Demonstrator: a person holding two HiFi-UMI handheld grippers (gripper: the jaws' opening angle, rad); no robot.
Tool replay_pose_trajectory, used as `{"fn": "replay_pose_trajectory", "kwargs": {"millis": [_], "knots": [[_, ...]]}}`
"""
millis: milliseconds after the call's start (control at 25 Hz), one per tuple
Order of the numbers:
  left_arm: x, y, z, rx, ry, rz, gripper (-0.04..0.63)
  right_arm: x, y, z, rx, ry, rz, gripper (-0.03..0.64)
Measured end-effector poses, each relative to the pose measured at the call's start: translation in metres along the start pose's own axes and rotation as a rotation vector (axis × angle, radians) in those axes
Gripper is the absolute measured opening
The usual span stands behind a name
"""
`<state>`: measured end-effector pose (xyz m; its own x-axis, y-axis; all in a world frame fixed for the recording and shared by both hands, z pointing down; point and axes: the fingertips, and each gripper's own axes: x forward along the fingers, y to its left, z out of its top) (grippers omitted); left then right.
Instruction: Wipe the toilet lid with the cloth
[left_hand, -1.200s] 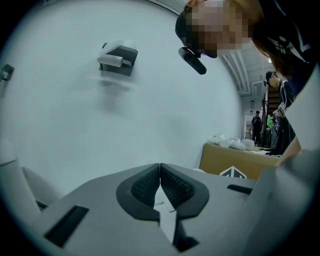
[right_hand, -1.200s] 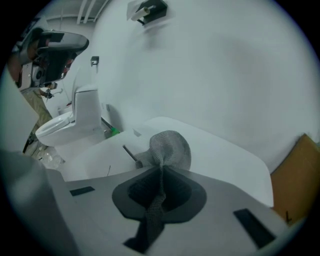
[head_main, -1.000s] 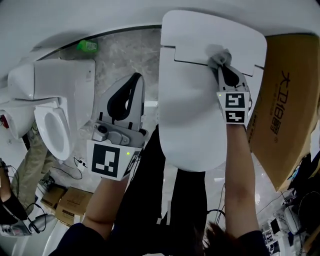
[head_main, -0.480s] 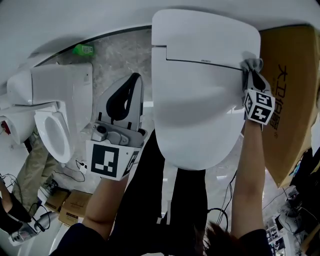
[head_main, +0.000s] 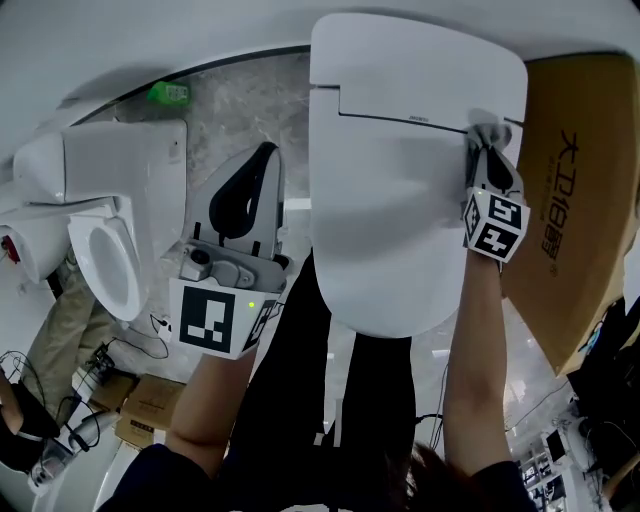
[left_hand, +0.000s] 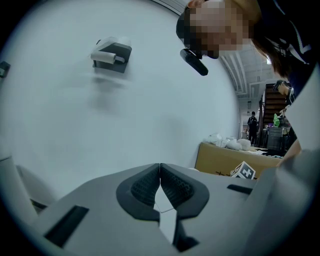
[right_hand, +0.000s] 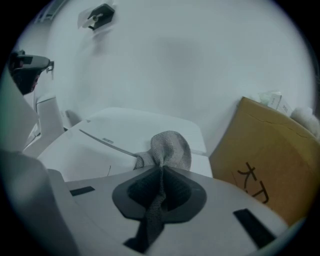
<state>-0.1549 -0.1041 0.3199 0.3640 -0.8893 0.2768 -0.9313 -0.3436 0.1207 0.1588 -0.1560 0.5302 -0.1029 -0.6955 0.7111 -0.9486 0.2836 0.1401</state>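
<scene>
You are mid-wipe: your right gripper (right_hand: 161, 170) has its jaws clamped together on the grey cloth (right_hand: 170, 147), a bunched wad poking out past the tips and a tail trailing back between the pads. That wad is pressed on the white toilet lid (head_main: 400, 200) at its far right corner, right where the thin seam (head_main: 400, 118) crosses the lid, on the side nearest the cardboard box (head_main: 570, 200). Your left gripper (head_main: 262, 160) hangs off the lid's left edge, jaws closed tip to tip with nothing between them, over the floor between the lid and the second toilet (head_main: 110, 260). Judging by where the cloth sits, only a corner is under it and the broad middle and near end of the lid look unwiped. The next move calls for dragging the cloth across or down the lid with steady downward pressure, gripper tilted so fabric, not the jaw tips, meets the plastic, and staying clear of the box beside that edge.
</scene>
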Motion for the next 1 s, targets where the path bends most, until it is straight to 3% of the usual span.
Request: {"fn": "replay_pose_trajectory", "kwargs": {"millis": [400,640,840,1000], "knots": [[-0.005,0.009,0.0,0.001,-0.002,0.021,0.021,0.009,0.181,0.054,-0.276,-0.075,0.266,0.034],[-0.006,0.015,-0.003,-0.002,0.004,0.036,0.021,-0.003,0.273,0.062,-0.443,-0.112,0.425,0.034],[-0.007,0.018,-0.004,-0.005,0.007,0.043,0.021,-0.022,0.305,0.049,-0.535,-0.133,0.514,0.034],[-0.004,0.018,-0.005,-0.002,0.011,0.039,0.021,-0.024,0.286,0.041,-0.537,-0.144,0.516,0.035]]}}
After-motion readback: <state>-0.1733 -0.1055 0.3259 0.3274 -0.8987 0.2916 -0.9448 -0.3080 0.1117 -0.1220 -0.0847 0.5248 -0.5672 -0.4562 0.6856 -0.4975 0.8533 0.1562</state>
